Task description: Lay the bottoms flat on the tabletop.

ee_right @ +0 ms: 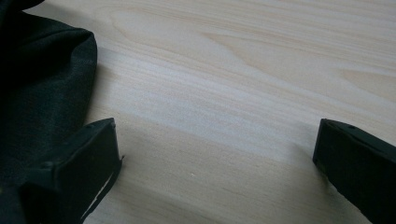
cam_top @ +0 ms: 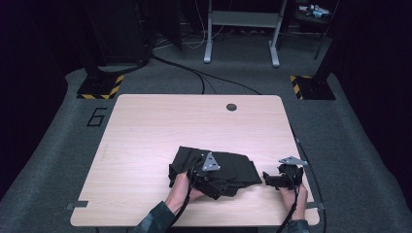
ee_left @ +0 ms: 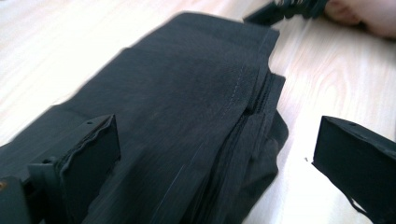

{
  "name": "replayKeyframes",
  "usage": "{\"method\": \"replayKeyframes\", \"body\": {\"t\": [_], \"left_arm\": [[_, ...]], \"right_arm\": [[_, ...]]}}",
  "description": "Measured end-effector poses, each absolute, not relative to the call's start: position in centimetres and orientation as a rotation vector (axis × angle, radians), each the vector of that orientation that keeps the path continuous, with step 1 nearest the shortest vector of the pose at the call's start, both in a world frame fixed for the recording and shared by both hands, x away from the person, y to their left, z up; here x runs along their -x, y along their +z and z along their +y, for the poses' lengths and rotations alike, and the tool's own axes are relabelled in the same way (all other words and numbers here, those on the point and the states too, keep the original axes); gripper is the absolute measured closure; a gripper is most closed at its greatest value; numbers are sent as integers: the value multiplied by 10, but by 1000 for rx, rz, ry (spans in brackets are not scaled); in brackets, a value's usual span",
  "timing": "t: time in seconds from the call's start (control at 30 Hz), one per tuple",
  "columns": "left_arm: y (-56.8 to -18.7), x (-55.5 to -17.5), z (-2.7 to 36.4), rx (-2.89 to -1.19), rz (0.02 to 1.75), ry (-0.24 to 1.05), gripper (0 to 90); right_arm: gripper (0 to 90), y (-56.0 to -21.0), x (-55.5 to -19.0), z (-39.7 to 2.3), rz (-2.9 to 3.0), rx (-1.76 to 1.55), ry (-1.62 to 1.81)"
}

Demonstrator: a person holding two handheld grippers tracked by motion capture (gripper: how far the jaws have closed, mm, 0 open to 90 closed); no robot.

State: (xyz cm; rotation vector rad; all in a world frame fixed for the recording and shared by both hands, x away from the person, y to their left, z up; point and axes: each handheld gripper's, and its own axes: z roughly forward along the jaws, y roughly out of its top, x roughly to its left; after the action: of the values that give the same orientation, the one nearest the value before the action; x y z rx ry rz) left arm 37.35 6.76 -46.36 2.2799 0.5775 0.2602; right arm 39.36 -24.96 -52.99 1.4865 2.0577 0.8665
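The dark cloth (cam_top: pixel 214 170) sits lower centre on the desk (cam_top: pixel 145 126), folded into layers but judged unfinished. Left tongs (ee_left: pixel 215 154) straddle it released; right tongs (ee_right: pixel 215 158) gape beside it.

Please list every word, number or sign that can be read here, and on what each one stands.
"6": a large dark numeral on the grey floor, left of the table.
Black-and-yellow hazard stripes, no text: on the two floor plates.
On the black cloth: nothing readable.
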Motion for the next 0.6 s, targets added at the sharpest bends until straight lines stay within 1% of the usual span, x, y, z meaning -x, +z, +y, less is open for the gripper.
{"method": "replayKeyframes", "body": {"t": [0.2,0.37,0.5,0.57,0.6], "left_arm": [[-477,-378,51,-2347,565,279,84],[-483,-379,43,-2393,584,324,199],[-484,-380,44,-2390,588,277,261],[-482,-380,43,-2399,571,257,345],[-481,-380,43,-2396,561,256,418]], "right_arm": [[0,-530,-394,-250,2058,-1487,866],[0,-530,-394,-250,2057,-1487,867],[0,-530,-394,-250,2058,-1487,867],[0,-530,-394,-250,2057,-1487,867],[0,-530,-394,-250,2058,-1486,867]]}}
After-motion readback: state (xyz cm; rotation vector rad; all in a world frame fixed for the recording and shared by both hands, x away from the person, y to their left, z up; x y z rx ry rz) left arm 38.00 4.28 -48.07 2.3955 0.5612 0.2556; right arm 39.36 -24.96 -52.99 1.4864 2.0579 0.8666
